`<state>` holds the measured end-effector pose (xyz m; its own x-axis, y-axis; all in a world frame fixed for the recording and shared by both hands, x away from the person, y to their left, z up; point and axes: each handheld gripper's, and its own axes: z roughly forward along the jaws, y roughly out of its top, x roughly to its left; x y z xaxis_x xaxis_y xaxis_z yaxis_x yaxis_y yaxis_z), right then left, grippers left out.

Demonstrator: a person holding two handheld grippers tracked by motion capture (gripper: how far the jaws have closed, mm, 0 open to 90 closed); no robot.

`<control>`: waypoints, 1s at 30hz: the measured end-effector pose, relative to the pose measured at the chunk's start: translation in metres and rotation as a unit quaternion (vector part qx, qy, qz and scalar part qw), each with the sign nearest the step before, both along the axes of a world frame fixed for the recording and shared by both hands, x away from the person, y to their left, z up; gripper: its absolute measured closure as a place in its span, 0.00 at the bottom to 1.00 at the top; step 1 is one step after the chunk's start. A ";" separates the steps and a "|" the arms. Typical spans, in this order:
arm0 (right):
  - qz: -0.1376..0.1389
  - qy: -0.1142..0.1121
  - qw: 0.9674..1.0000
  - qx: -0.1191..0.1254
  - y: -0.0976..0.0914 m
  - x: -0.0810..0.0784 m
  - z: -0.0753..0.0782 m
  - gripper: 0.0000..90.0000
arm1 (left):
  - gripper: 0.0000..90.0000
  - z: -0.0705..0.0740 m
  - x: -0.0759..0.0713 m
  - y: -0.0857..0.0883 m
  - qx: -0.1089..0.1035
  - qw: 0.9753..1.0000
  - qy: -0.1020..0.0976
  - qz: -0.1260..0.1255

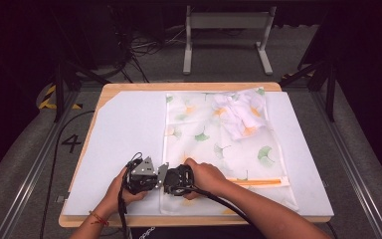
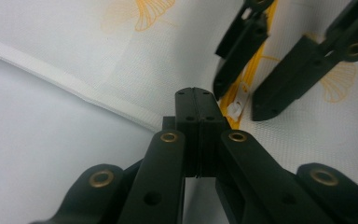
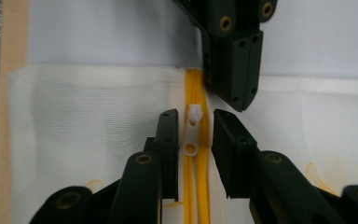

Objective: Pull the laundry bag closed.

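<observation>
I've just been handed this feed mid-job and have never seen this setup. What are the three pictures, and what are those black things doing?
No robot here: a person holds a hand-operated claw in each hand. The high view looks down on the table; the other two come from cameras riding on each claw.

On the table's white mat lies a white mesh bag printed with ginkgo leaves, closed by a yellow zipper. A crumpled cloth sits at its far end.

The left claw has its jaws pressed together at the bag's edge beside the zipper's end, seemingly pinning the fabric. The right claw is open, its jaws either side of the white zipper pull, not yet gripping it.
</observation>
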<state>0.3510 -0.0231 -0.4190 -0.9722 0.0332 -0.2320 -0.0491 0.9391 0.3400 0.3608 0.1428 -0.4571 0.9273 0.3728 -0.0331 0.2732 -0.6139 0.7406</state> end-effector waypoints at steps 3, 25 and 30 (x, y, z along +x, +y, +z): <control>0.000 0.021 1.000 -0.002 0.002 0.006 0.001 0.80 | 1.00 0.000 0.000 0.000 0.000 1.000 0.000 0.000; 0.010 0.043 0.999 -0.008 0.003 0.012 0.001 1.00 | 1.00 -0.001 0.002 0.001 -0.009 1.000 0.010 0.001; 0.010 0.038 0.999 -0.012 0.002 0.009 0.003 1.00 | 1.00 0.000 0.002 0.001 -0.006 1.000 0.009 -0.001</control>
<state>0.3602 -0.0216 -0.4164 -0.9874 0.0092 -0.1578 -0.0424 0.9465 0.3200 0.3632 0.1439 -0.4575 0.9275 0.3699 -0.0536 0.2845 -0.6057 0.7431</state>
